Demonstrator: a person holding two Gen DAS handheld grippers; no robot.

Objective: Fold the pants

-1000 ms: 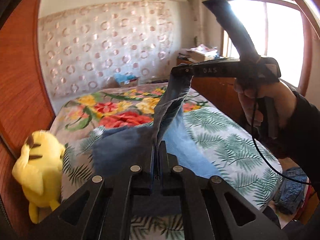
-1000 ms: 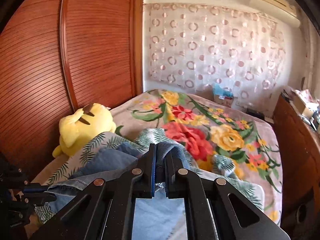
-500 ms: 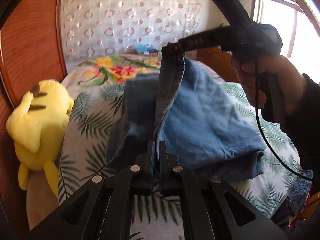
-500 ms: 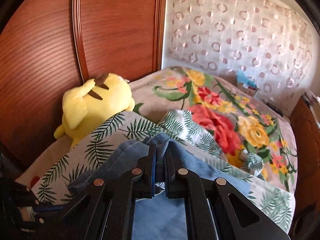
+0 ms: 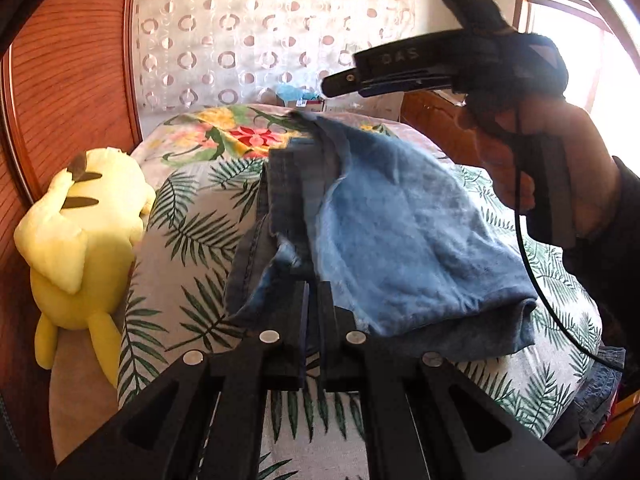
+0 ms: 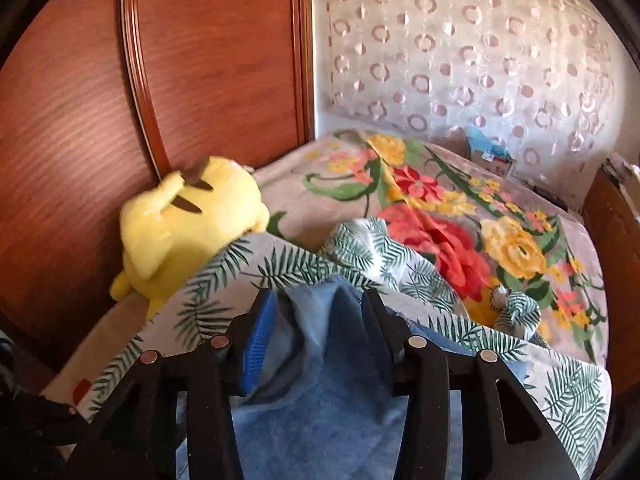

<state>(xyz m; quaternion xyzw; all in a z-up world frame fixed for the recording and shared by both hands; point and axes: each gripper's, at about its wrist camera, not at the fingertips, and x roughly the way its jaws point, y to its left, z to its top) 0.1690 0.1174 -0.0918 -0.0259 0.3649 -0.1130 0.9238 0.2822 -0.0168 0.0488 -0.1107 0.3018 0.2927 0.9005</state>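
One rumpled, soft denim pants (image 5: 400, 232)

A yellow plush toy (image 5: 80, 232) lies beside the wooden wardrobe (image 6: 180, 80) on the leaf-print bedspread (image 5: 192, 240).

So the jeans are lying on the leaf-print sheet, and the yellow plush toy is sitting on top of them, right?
Not quite. The jeans do lie on the leaf-print sheet, but the yellow plush toy is not on them: it lies apart from them, beside the sheet's edge against the wooden panel. The left wrist view shows the gap.
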